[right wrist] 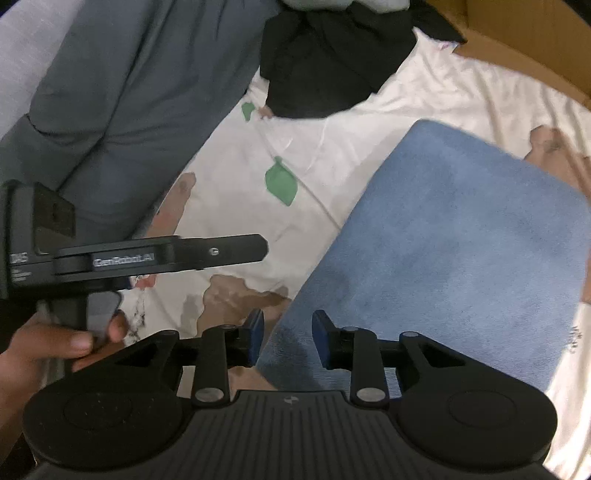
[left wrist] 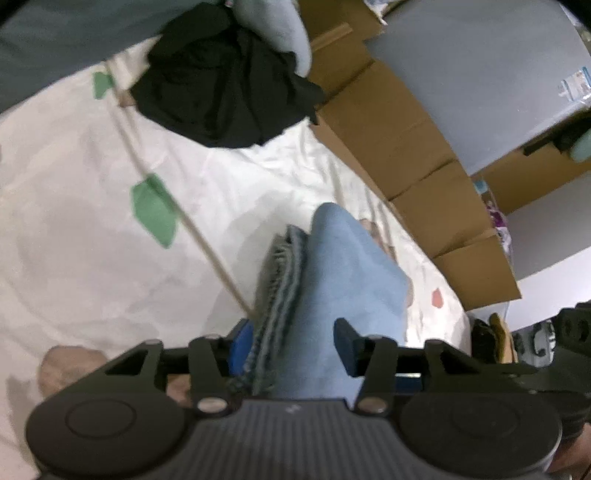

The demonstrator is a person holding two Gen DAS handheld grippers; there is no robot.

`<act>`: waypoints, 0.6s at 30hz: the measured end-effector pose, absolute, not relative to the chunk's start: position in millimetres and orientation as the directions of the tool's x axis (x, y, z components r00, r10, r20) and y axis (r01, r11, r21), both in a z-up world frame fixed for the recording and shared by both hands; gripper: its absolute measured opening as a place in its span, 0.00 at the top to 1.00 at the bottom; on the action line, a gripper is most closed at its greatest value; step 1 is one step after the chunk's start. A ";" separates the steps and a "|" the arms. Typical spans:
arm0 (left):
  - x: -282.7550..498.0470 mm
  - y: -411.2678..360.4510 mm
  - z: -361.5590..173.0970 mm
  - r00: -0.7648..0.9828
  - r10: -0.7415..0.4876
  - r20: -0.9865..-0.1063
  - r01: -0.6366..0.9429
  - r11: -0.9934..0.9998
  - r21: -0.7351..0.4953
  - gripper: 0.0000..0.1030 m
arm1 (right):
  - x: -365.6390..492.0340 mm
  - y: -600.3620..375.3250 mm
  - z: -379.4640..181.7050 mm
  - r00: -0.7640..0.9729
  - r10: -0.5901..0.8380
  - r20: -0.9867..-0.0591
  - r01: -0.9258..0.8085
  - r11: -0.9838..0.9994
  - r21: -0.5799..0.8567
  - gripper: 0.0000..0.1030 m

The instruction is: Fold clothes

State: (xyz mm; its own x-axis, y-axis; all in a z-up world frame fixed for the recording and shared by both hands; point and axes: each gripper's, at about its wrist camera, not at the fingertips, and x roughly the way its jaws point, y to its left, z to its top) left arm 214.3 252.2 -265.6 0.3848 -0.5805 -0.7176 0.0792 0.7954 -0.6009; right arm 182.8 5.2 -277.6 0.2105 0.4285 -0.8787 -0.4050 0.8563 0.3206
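A folded stack of blue jeans point(right wrist: 443, 240) lies on the white patterned bed sheet point(right wrist: 369, 122). My right gripper point(right wrist: 288, 332) hovers over the stack's near left corner with its jaws partly apart. A strip of sheet shows between its left pad and the cloth. In the left wrist view the folded jeans point(left wrist: 343, 277) show their layered edge and fill the gap of my left gripper point(left wrist: 291, 345). Its jaws stand wide apart, and I cannot see whether the pads press the cloth. A hand point(right wrist: 55, 343) holds the left gripper's handle.
A crumpled black garment point(left wrist: 221, 85) lies further up the bed, with a pale blue cloth point(left wrist: 273, 26) behind it. Grey-blue fabric point(right wrist: 122, 92) covers the bed's left side. Cardboard boxes point(left wrist: 406, 147) line the right edge of the bed.
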 end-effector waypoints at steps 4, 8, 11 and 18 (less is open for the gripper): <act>225.0 234.3 -276.0 0.357 -0.609 -0.708 0.104 0.779 -0.618 0.50 | 185.8 -20.4 -278.5 0.237 0.413 -0.879 -0.335 0.884 0.326 0.65; 234.2 219.4 -283.8 0.336 -0.624 -0.706 0.143 0.775 -0.616 0.50 | 188.8 -46.0 -279.5 0.262 0.396 -0.880 -0.262 0.907 0.330 0.63; 241.1 210.3 -295.3 0.307 -0.623 -0.719 0.167 0.780 -0.604 0.50 | 191.0 -65.3 -280.8 0.280 0.380 -0.882 -0.207 0.921 0.331 0.62; 241.8 199.6 -306.4 0.283 -0.577 -0.766 0.202 0.817 -0.540 0.86 | 197.8 -118.6 -308.2 0.331 0.261 -0.907 -0.041 0.964 0.262 0.60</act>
